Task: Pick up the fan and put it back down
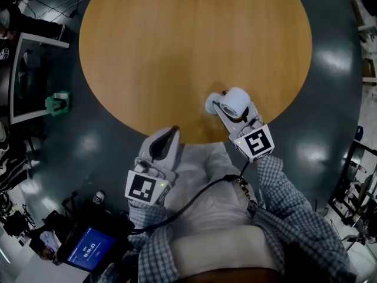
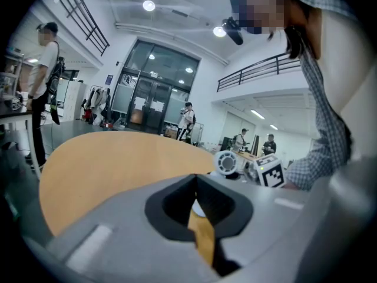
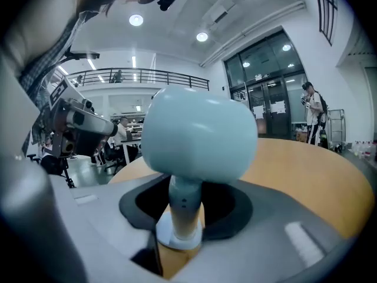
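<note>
A small pale-blue fan stands at the near edge of the round wooden table, its head facing left. My right gripper is shut on the fan's stem, and the round head rises above the jaws. The white base rests on the tabletop. My left gripper hovers just off the table's near edge, left of the fan, shut with nothing in it. From the left gripper view the fan shows on the right, beside the right gripper's marker cube.
A desk with a dark monitor and a green object stand left of the table. A blue-screened device lies on the floor by my feet. People stand in the hall behind.
</note>
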A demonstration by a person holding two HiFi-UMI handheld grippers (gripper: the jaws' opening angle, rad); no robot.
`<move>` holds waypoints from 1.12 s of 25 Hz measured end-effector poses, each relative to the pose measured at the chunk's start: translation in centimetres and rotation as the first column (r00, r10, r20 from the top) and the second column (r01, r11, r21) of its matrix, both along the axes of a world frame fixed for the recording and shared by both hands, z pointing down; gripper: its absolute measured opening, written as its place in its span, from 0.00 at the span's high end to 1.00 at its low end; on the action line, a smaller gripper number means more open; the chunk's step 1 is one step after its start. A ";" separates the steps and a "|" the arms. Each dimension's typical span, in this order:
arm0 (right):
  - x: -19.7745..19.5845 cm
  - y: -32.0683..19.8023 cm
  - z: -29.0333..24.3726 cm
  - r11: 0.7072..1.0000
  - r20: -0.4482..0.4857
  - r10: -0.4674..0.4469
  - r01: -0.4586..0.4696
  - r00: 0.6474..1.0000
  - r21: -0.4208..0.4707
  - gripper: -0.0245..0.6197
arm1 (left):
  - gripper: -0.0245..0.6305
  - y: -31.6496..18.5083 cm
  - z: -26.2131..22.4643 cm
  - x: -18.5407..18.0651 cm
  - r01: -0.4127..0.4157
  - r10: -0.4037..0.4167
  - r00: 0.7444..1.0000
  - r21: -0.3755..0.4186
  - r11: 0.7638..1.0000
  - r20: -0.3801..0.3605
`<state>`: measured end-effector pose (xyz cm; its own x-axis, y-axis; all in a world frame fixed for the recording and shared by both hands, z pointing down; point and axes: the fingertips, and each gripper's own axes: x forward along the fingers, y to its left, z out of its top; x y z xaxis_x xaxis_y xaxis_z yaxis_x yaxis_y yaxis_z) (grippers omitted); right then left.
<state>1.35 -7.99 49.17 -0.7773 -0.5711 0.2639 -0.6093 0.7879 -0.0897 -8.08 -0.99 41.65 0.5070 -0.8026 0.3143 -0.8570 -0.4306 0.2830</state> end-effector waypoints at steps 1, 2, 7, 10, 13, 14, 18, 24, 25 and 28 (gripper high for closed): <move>0.1 0.0 -0.3 1.000 0.001 -0.003 0.003 1.000 0.005 0.74 | 0.96 -0.1 -0.1 0.0 0.001 -0.001 1.000 0.001 1.000 0.000; 0.1 0.0 -0.7 1.000 0.002 -0.003 0.003 1.000 0.008 0.75 | 0.96 -0.2 -0.2 0.0 0.000 0.000 1.000 0.004 1.000 0.002; 0.5 -0.6 -3.2 0.998 -0.002 0.029 -0.029 1.000 0.053 0.75 | 0.96 -1.3 -1.6 0.2 -0.023 0.023 1.000 0.055 0.998 0.009; 0.5 -0.9 -5.3 0.995 0.002 0.037 -0.037 0.999 0.088 0.75 | 0.96 -2.3 -2.7 0.4 -0.035 0.034 0.999 0.096 0.995 0.009; 0.6 -1.3 -7.6 0.992 0.009 0.043 -0.044 0.999 0.118 0.75 | 0.96 -3.5 -4.2 0.8 -0.050 0.051 0.999 0.160 0.986 0.000; 0.7 -1.3 -8.2 0.991 0.015 0.043 -0.045 0.999 0.129 0.75 | 0.96 -3.8 -4.7 0.9 -0.055 0.056 0.998 0.182 0.982 -0.002; 0.8 -0.9 -10.4 0.984 0.018 0.044 -0.046 0.999 0.170 0.75 | 0.96 -4.8 -6.0 1.0 -0.056 0.059 0.998 0.226 0.973 -0.008; 1.8 -0.8 -13.3 0.977 0.003 0.063 -0.062 0.998 0.202 0.75 | 0.96 -5.6 -8.1 1.8 -0.058 0.061 0.998 0.254 0.965 -0.005; 1.6 -0.9 -13.2 0.978 0.000 0.061 -0.060 0.998 0.201 0.75 | 0.96 -5.8 -8.0 1.8 -0.061 0.065 0.998 0.261 0.963 -0.005; 1.5 -1.1 -12.6 0.979 -0.008 0.062 -0.059 0.998 0.193 0.75 | 0.96 -6.4 -8.3 2.0 -0.063 0.067 0.998 0.286 0.956 -0.005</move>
